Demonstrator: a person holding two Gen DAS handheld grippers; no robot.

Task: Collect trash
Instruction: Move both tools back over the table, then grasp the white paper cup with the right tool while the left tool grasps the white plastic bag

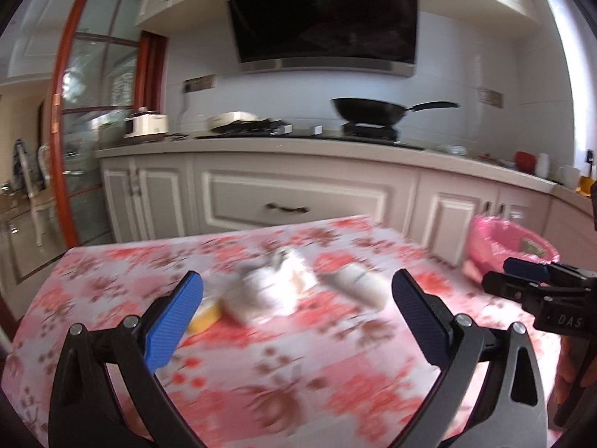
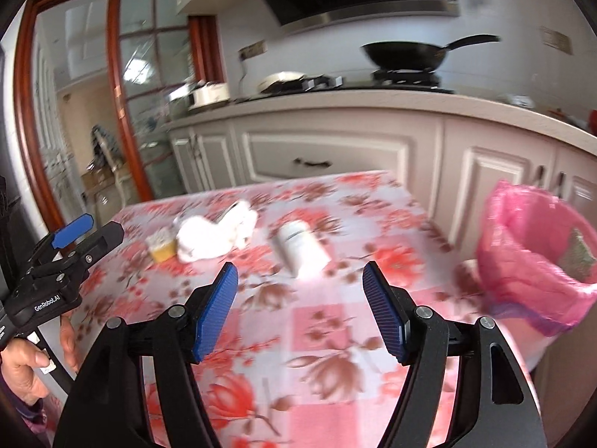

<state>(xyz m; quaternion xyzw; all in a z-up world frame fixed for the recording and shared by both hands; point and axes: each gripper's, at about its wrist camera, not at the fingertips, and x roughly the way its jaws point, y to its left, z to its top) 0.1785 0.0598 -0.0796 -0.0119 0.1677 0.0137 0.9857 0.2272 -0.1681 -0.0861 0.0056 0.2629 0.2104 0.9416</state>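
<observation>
A flowered tabletop (image 2: 321, 336) stands before kitchen cabinets (image 1: 294, 198) and a stove with a wok (image 2: 405, 54). Both tools, left (image 1: 296, 308) and right (image 2: 300, 310), are spread and hold nothing. Ahead of them lie crumpled tissue (image 2: 214, 233), a white bottle (image 2: 302, 248) and a yellow cup (image 2: 161, 248); the pink-lined bin (image 2: 537, 257) sits right.

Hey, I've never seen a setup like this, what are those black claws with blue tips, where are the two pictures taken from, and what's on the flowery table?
They are two handheld grippers, one in each of a person's hands, each with a camera looking along its fingers. One picture is from the left gripper, the other from the right gripper. Both are open and hold nothing. On the floral tablecloth lie crumpled white tissue, a small yellow cup and a white bottle on its side. At the table's right stands a bin with a pink bag. The pictures are motion-blurred.
</observation>
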